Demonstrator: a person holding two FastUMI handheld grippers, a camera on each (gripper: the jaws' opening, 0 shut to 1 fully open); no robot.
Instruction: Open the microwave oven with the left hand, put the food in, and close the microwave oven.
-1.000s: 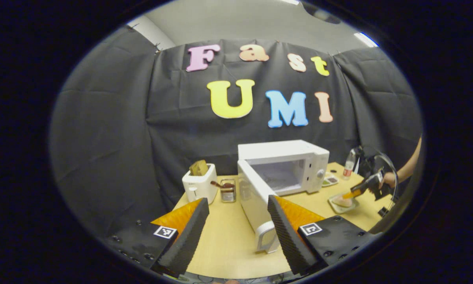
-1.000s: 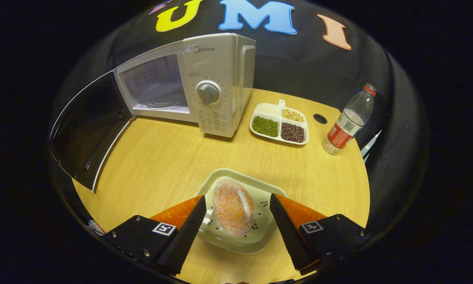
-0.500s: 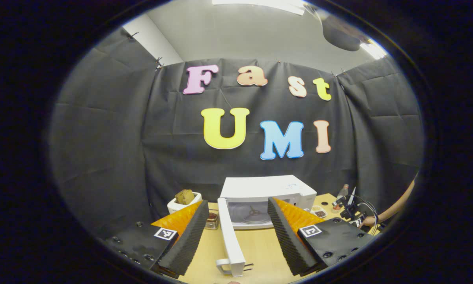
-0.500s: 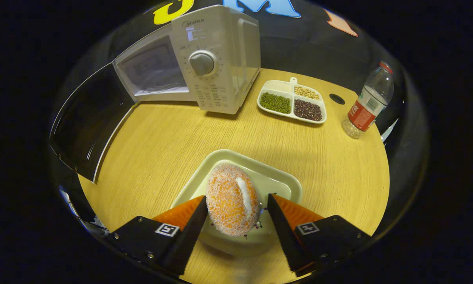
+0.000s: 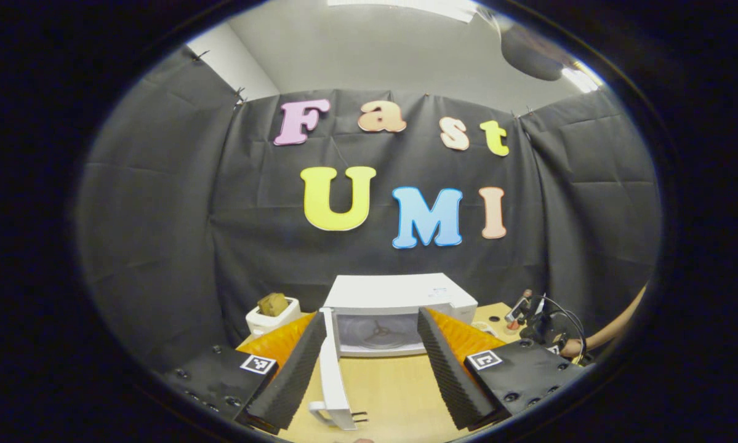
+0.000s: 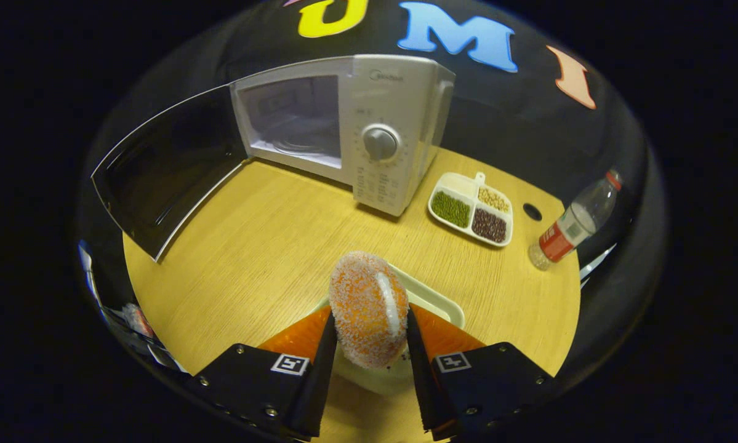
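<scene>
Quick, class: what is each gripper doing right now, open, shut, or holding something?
Left gripper: open, holding nothing.
Right gripper: shut on the sugared doughnut, above its plate.

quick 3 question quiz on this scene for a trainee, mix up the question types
1. True or false: the microwave door is swung open.
2. Multiple choice: what do the right gripper fingers press on? A) the water bottle B) the sugared doughnut C) the divided bean dish
3. Fill in: the left gripper is ____, with nothing between its fingers, facing the microwave cavity.

Key: 1 true; 2 B; 3 open
</scene>
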